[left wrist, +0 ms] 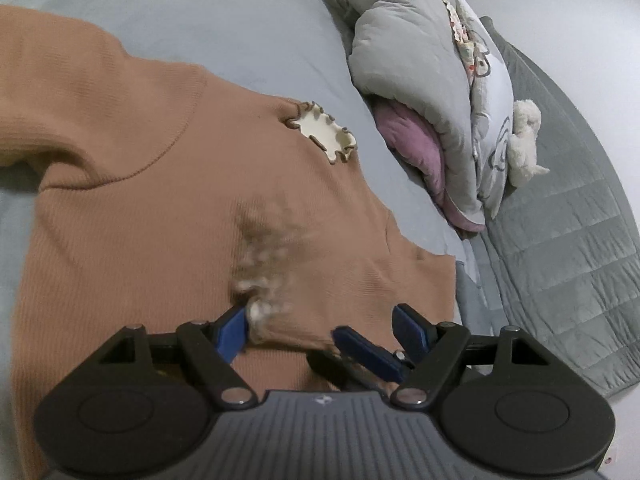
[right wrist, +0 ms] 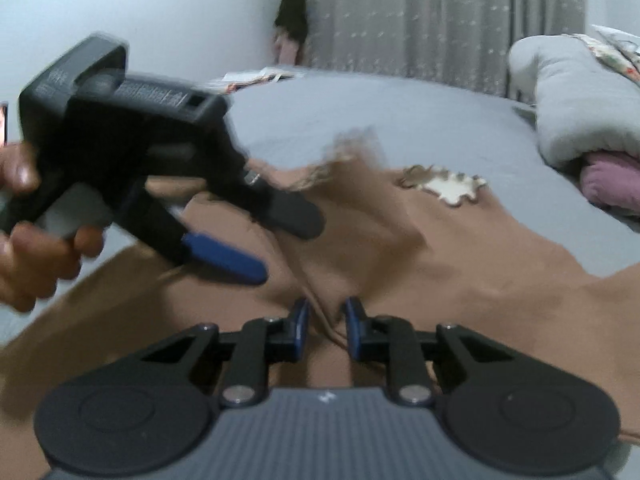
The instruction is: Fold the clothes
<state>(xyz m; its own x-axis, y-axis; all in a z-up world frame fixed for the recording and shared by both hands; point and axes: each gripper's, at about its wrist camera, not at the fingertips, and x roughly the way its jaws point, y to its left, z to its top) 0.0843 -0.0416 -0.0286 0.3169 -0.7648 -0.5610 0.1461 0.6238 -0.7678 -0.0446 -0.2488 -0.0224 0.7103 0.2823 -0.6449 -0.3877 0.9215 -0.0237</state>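
A brown knit sweater (left wrist: 140,200) lies spread on the grey-blue bed sheet (left wrist: 220,20); its cream collar with a brown ruffled edge (left wrist: 324,134) points toward the pillows. My left gripper (left wrist: 320,320) hovers low over the sweater, open wide with nothing held. A blurred ruffled edge of cloth (left wrist: 260,280) rises beside its left finger. In the right wrist view a hand holds the left gripper (right wrist: 288,252) above the sweater (right wrist: 500,280). My right gripper (right wrist: 326,308) is shut on a raised fold of the sweater, and creases run out from it. One of its blue fingers (left wrist: 364,348) shows in the left wrist view.
A bunched grey duvet (left wrist: 400,40), a purple pillow (left wrist: 416,140) and a white plush toy (left wrist: 524,140) lie along the right side. A quilted grey blanket (left wrist: 560,240) hangs off the bed edge. A grey curtain (right wrist: 440,20) and some papers (right wrist: 256,76) are beyond the bed.
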